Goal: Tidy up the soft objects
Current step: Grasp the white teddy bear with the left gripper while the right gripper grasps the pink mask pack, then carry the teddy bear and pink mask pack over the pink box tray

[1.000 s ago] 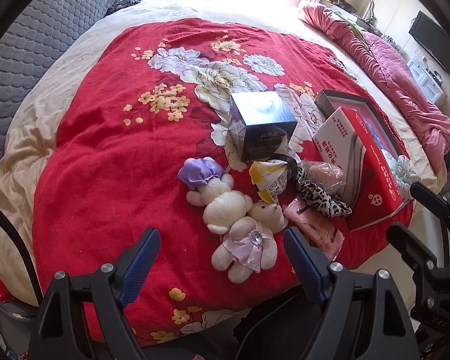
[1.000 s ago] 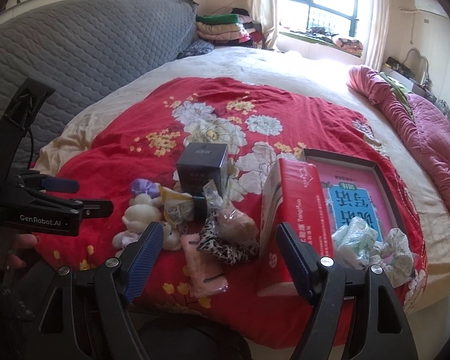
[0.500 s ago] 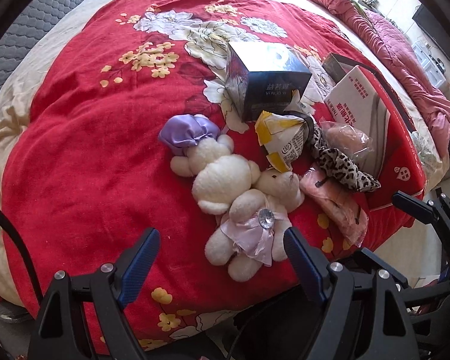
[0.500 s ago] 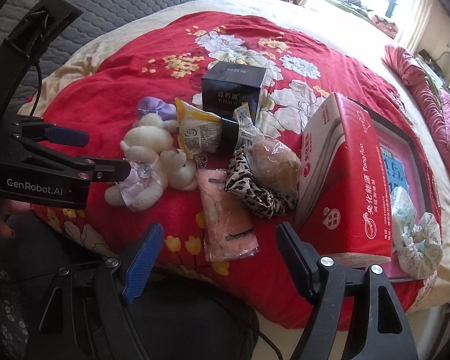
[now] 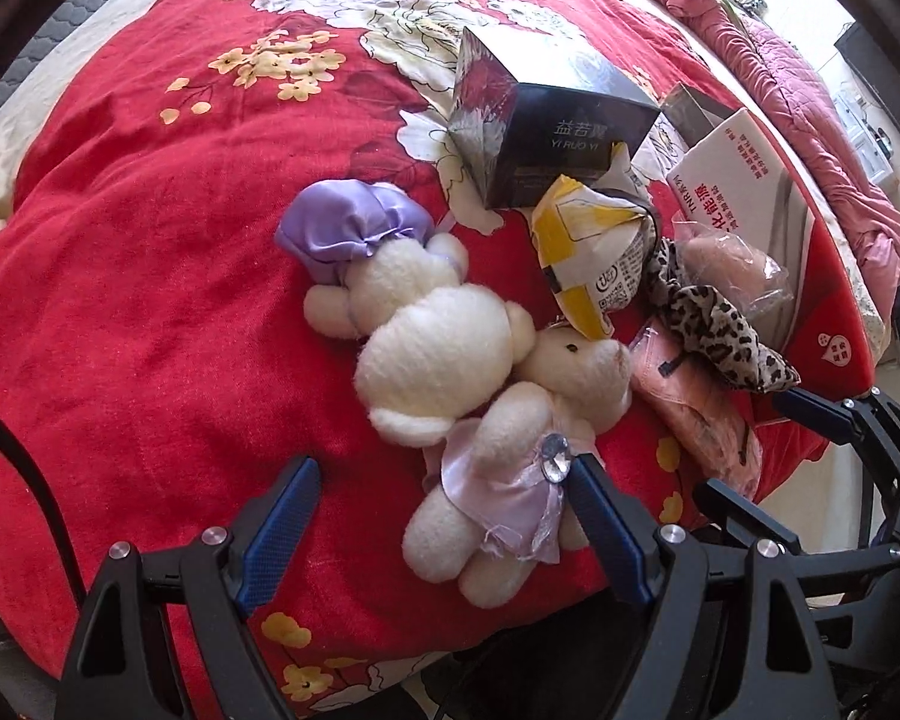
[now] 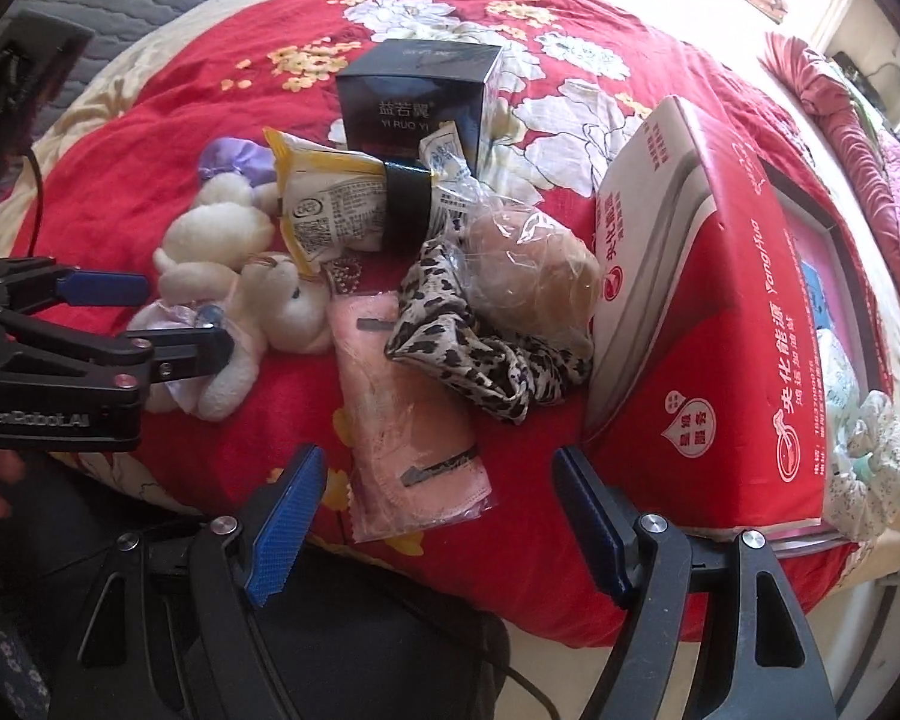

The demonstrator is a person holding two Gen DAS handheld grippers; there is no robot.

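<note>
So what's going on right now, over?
Left hand-held gripper open, straddling the teddy bear pair. Right hand-held gripper open over the pink mask packet. Leopard-print scrunchie lies against that packet.

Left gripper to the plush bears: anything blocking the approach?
Nothing visible. The left gripper is open, with the plush bears lying directly ahead between its fingers; the snack bag and pink packet sit off to the side.
</note>
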